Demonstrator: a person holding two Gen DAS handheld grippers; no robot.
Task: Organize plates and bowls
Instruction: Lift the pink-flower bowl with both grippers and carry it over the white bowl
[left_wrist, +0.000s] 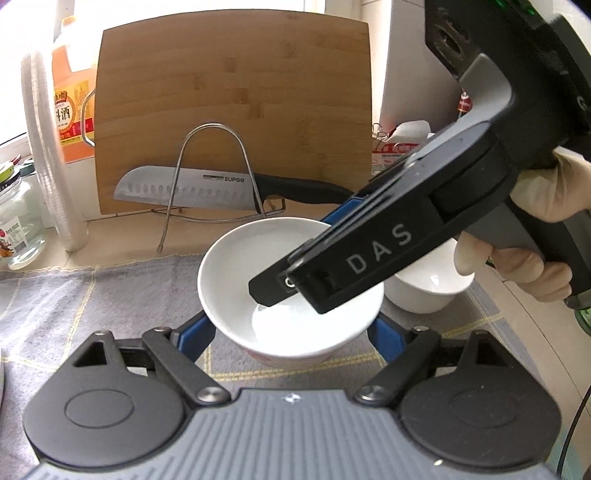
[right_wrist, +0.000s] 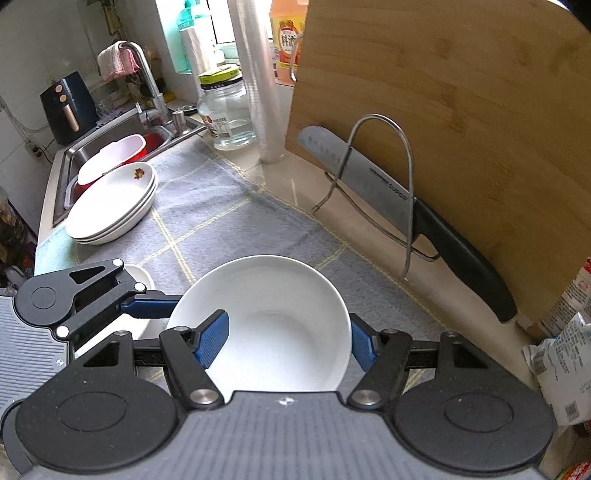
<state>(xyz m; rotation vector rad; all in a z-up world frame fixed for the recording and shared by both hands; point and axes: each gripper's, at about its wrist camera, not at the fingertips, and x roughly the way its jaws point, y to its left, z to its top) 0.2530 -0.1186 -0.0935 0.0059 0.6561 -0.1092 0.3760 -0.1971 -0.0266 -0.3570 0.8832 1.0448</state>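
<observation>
The left gripper (left_wrist: 291, 332) is showing a grey ribbed body with a small white cross mark at its front edge, flanked by two round black housings with raised discs. Black link arms are pivoting on silver screws and carrying blue ribbed fingers (left_wrist: 192, 334). The right gripper (right_wrist: 284, 341) is wearing the same build: grey ribbed plate, black discs, silver screws, blue fingers (right_wrist: 212, 341). Seen from the left camera, its black side arm is bearing the white letters "DAS", joined to a grey handle. The hand (left_wrist: 532, 240) on that handle is wearing a pale glove. A thin dark cable is running down beside it.
</observation>
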